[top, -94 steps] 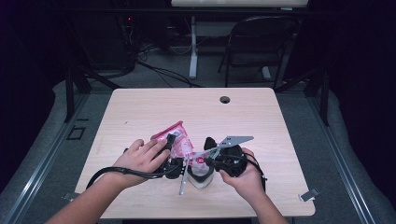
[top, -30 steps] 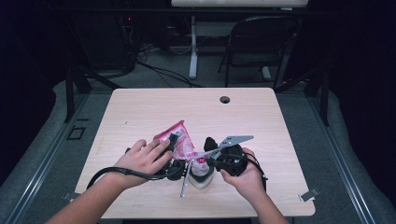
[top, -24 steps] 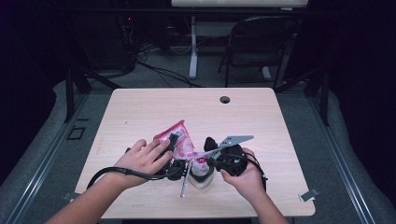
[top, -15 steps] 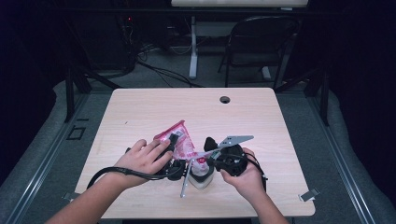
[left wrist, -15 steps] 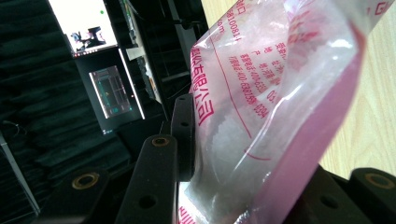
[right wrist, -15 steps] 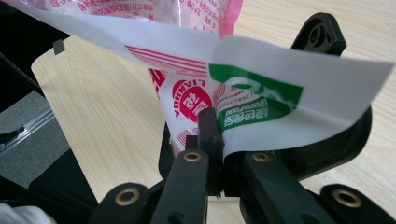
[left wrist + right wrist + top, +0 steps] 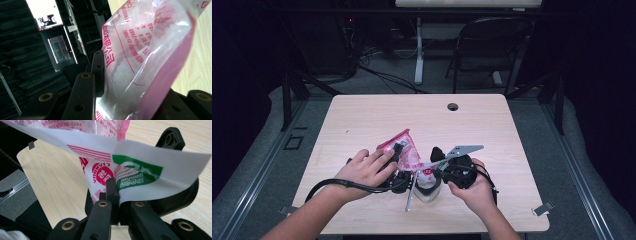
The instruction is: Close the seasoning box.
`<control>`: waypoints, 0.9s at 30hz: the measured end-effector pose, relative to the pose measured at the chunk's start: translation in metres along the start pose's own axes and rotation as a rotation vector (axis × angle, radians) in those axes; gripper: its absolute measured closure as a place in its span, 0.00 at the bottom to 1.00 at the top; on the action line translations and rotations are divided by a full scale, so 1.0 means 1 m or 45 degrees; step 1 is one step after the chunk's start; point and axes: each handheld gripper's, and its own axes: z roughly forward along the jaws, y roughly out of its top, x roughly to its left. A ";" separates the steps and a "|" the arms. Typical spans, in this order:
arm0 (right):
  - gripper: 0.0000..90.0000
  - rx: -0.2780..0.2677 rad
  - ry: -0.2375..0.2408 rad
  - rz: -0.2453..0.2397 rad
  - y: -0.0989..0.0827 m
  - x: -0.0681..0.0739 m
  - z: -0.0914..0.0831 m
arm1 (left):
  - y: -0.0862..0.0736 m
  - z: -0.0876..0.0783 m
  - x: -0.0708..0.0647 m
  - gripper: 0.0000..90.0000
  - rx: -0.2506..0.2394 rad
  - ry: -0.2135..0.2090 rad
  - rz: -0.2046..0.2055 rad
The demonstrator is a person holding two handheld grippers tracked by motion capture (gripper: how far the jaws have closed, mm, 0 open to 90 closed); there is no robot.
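The pink printed plastic bag (image 7: 404,150) sits low on the near middle of the wooden table (image 7: 362,115), tilted up off the surface, and I have it gripped from both sides. Starting at the left: my left hand (image 7: 364,170) steers the left gripper (image 7: 398,150), whose jaws in the left gripper view stand part-way apart and clamp the body of the bag (image 7: 150,50), one black jaw flat against its clear, red-lettered side and the other hidden under the pink fold. Moving rightwards, the bag's lower end meets a whitish lump (image 7: 428,187) resting on the table, which I take to be more of the package, though I can't tell exactly what it is. Further right, the right gripper (image 7: 432,170), held in my right hand (image 7: 472,187), has its jaws pressed tight together on a white paper strip with a green label (image 7: 140,170), which curls away from the pink bag (image 7: 100,173) in the right gripper view. Compared with the frames from the last few seconds, nothing has shifted: both hands, both grips and the bag sit where they were. I read that as a pause under tension, with the strip pinched and ready for peeling or tearing, but no pull begun.
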 end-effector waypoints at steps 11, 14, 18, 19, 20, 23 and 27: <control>1.00 -0.001 0.004 0.002 0.000 0.000 0.000 | 0.001 -0.001 0.001 0.82 0.005 0.002 0.012; 1.00 -0.001 0.005 0.003 0.000 0.000 0.001 | 0.001 -0.001 0.001 0.82 0.006 0.001 0.014; 1.00 0.003 0.000 -0.001 0.000 -0.001 0.001 | 0.001 -0.001 0.000 0.82 0.006 0.003 0.018; 1.00 0.003 0.000 0.005 0.000 0.000 0.001 | 0.002 -0.001 0.000 0.82 0.005 0.003 0.018; 1.00 0.003 0.000 0.007 0.000 0.000 0.001 | 0.002 -0.001 0.000 0.82 0.005 0.003 0.018; 1.00 0.005 0.000 0.005 0.000 -0.001 0.001 | 0.001 -0.001 0.001 0.82 0.004 0.001 0.018; 1.00 0.005 0.000 0.008 -0.001 -0.001 0.002 | 0.001 -0.001 0.000 0.82 0.005 0.003 0.019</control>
